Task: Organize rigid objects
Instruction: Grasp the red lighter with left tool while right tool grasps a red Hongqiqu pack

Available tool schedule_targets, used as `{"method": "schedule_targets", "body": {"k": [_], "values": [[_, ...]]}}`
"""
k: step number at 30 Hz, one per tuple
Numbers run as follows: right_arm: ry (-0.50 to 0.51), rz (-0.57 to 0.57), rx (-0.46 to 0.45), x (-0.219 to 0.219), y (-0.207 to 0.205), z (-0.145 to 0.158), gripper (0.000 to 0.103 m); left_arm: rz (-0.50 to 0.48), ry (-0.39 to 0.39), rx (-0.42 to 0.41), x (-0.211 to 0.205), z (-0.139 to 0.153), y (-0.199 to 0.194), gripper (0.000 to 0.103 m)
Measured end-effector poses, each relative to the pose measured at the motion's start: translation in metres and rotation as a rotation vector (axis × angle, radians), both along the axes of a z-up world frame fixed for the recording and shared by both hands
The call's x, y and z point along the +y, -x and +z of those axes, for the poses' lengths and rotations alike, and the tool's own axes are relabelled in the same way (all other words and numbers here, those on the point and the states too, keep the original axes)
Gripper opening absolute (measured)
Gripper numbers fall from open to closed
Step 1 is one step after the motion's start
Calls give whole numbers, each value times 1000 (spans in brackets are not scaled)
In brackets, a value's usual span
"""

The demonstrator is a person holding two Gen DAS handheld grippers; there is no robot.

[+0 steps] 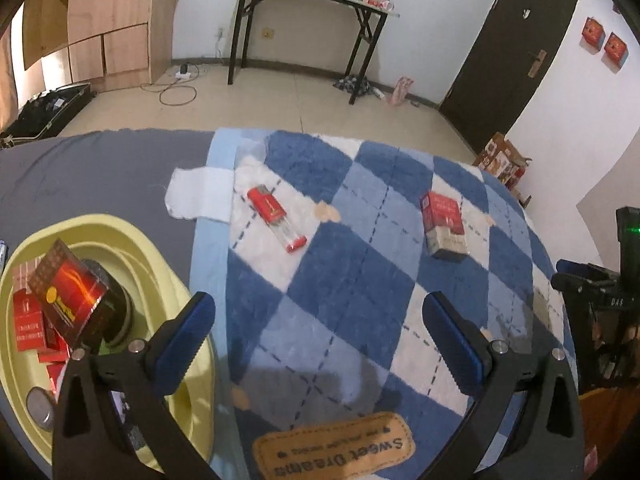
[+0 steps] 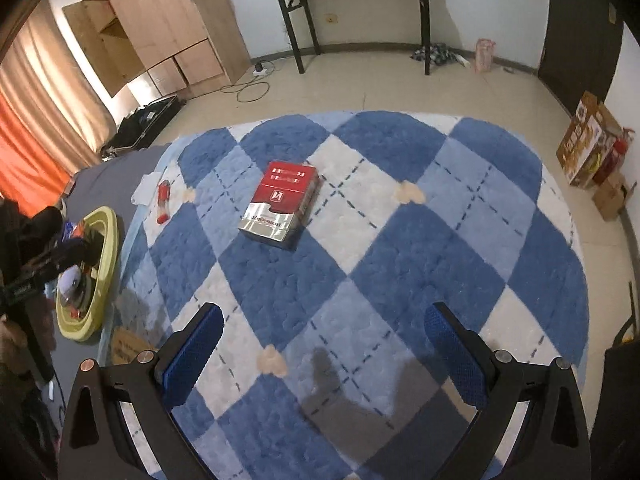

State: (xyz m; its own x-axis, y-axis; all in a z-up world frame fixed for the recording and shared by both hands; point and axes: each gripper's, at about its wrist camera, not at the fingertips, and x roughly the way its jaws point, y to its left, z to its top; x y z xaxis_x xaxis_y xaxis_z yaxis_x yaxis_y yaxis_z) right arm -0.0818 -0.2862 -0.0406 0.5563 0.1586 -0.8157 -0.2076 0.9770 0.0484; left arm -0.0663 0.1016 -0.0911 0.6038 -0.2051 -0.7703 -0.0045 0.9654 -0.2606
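On the blue-and-white checked mat (image 2: 400, 264), which serves as the reference for everything below, two loose items lie flat and well apart from each other. Near the mat's middle is a red-and-silver box (image 2: 282, 204), red end toward the far edge, silver end toward the camera in the right wrist view; the same box (image 1: 444, 224) sits toward the mat's right side in the left wrist view. Close to the mat's left edge lies a slim red-and-clear case (image 1: 276, 218), angled diagonally, with a scrap of white cloth (image 1: 198, 196) just beyond it, overlapping the mat's pale blue border. Off the mat's left edge, on grey bedding (image 1: 100, 172), sits a yellow-green basin (image 1: 176, 280); it holds several red packets (image 1: 28, 324), a dark red box (image 1: 68, 300) tilted on top of a dark round tin (image 1: 118, 308), and a round metallic lid (image 1: 40, 404) nearer the camera. Left gripper (image 1: 320, 344): jaws spread wide, nothing between the blue pads (image 1: 182, 344), hovering above the mat's near-left edge beside the basin rim. Right gripper (image 2: 324, 356): jaws likewise spread, empty, above the mat's near half, box ahead between the finger lines. A tan label (image 1: 334, 452) reading "Sweet Dreams" sits on the mat's near edge.
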Motion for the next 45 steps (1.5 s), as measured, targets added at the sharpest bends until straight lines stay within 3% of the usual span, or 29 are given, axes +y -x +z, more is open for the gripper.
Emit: {"method": "schedule_targets", "body": {"k": [8,14,17,20,22,25,27,29,31,33,35,42,44,45], "values": [[-18,-79,58,5,-34,-16,103,29,-47,0,3,3,-11,103],[-18,-216,-57,39,-74,-29,103,149,24,34,-10,-19,-59,103],[-33,-215,-119,61,-84,-38,103,206,7,37,-13,-35,-78,100],[-22,-203,-136,79,-91,-58,102,215,-27,60,-14,-52,-97,88],[20,-186,-139,89,-99,-72,102,250,-65,73,-10,-62,-107,88],[42,-141,-165,100,-112,-83,101,273,-53,104,-4,-77,-116,86],[82,-136,-166,103,-120,-93,98,278,-64,113,-2,-87,-118,78],[109,-157,-156,101,-125,-102,87,283,-84,80,-3,-89,-115,74],[98,-170,-153,97,-130,-110,85,250,-130,19,-9,-87,-112,51],[89,-152,-190,97,-128,-115,83,205,-165,-15,-14,-87,-109,43],[111,-112,-232,103,-124,-119,67,182,-165,-34,-13,-88,-106,42],[127,-54,-282,110,-123,-129,60,130,-191,-65,-9,-96,-117,44],[120,-49,-288,110,-123,-131,58,123,-173,-85,-8,-94,-115,37],[110,-47,-288,109,-123,-131,57,126,-152,-96,-5,-93,-112,27]]}}
